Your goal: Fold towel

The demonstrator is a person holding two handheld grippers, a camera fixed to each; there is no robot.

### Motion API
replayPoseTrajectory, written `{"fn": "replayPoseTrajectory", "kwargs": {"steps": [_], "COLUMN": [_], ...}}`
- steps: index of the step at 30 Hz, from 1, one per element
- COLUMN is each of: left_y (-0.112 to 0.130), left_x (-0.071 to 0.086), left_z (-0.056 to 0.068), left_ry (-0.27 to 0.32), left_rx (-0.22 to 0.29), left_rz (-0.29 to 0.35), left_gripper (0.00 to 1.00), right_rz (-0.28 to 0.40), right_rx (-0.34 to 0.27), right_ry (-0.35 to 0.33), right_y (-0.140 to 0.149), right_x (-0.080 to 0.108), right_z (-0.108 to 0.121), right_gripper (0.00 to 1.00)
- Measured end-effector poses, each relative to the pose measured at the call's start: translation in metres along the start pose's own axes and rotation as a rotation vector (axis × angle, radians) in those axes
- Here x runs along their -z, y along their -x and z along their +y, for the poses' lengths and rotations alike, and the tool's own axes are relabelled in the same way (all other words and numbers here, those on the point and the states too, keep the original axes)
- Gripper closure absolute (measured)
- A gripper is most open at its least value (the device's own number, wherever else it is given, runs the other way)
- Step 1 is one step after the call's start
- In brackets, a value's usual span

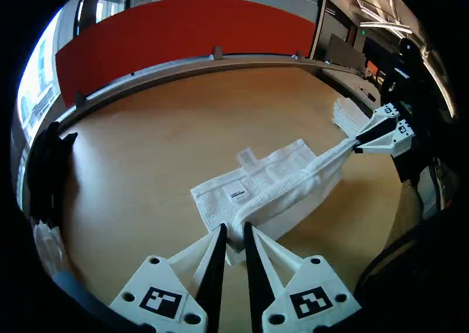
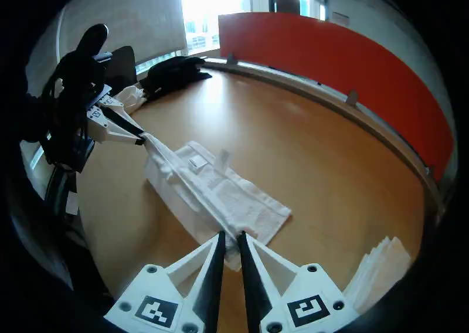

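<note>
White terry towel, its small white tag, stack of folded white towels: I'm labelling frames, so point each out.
White terry towel (image 1: 281,164), left gripper view, flat far layer.
Small white tag (image 1: 248,158), left gripper view, its centre.
Stack of folded white towels (image 2: 378,268), right gripper view, top towel.

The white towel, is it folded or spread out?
Mid-fold: one long edge of the towel is lifted taut between the left gripper and right gripper; the rest lies flat on the table.
</note>
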State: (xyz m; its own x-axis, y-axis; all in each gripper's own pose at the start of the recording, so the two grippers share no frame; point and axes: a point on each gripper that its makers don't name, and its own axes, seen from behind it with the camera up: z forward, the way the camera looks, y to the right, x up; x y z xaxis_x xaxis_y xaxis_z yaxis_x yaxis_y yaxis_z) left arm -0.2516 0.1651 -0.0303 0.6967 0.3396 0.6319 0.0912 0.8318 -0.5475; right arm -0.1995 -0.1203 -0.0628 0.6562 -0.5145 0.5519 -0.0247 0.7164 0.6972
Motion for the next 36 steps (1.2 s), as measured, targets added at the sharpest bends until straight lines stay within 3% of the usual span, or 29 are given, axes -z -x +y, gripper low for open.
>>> {"fn": "replayPoseTrajectory", "kwargs": {"steps": [8,17,25,29,36], "left_y": [0.003,0.006,0.007,0.01,0.011], "left_x": [-0.008,-0.03,-0.051,-0.06,-0.065], "left_z": [-0.001,-0.011,-0.023,-0.03,-0.045], "left_ry": [-0.002,-0.039,-0.075,-0.102,-0.154], "left_rx": [-0.011,-0.017,-0.013,-0.02,-0.026], "left_rz": [-0.009,-0.026,-0.026,-0.029,-0.037], "left_gripper": [0.79,0.77,0.72,0.66,0.41], "right_rz": [-0.01,-0.032,-0.059,-0.068,-0.068], "right_rx": [-0.01,-0.018,-0.037,-0.047,-0.057], "right_ry": [0.006,0.038,0.073,0.104,0.153], "right_y": [0.005,0.011,0.019,0.022,0.022], "right_x": [-0.004,-0.023,-0.042,-0.048,-0.053], "right_z": [0.006,0.022,0.038,0.046,0.059], "right_gripper": [0.82,0.79,0.67,0.63,0.51]}}
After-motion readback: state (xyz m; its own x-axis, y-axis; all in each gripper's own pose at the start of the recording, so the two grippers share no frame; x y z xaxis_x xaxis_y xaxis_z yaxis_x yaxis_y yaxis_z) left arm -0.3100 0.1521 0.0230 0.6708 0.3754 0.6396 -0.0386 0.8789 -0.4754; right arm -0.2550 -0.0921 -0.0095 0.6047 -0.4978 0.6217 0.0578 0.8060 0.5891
